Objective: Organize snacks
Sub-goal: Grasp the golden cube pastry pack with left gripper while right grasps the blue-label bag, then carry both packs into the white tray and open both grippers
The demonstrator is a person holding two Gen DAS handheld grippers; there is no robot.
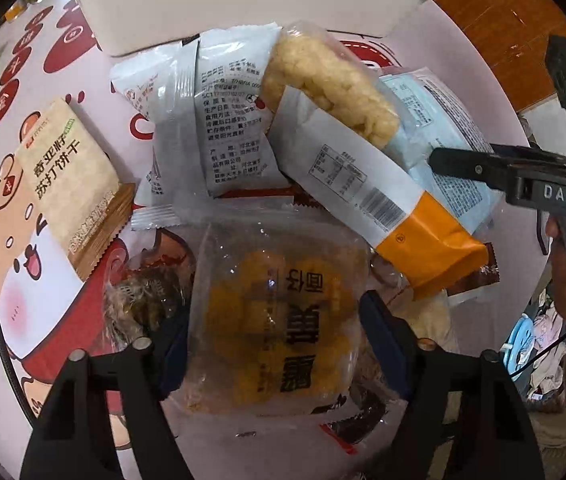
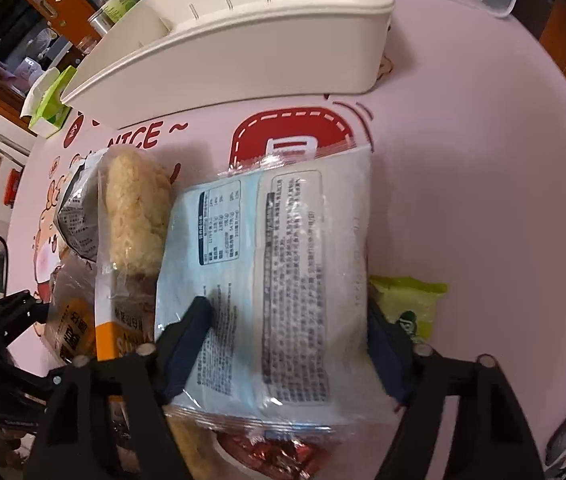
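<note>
A clear packet with a yellow cake [image 1: 279, 320] lies in a heap of snacks on the pink printed tablecloth [image 2: 463, 160]. My left gripper [image 1: 279, 340] points down over it, and its blue pads meet the wrapper on both sides. A pale blue packet [image 2: 283, 272] with printed text lies on the heap's right side. My right gripper [image 2: 287, 344] is open astride it: the left pad rests on its face and the right pad stands at its edge. In the left wrist view one of the right fingers [image 1: 483, 170] reaches over that blue packet [image 1: 451, 120].
A puffed rice bar [image 1: 347, 120] in a white and orange wrapper leans across the heap. Silver-white packets [image 1: 211, 120] and a beige cracker packet [image 1: 71, 168] lie to the left. A white bin [image 2: 243, 40] stands behind. A green packet [image 2: 407, 304] and a red wrapper [image 2: 275, 452] sit near the blue packet.
</note>
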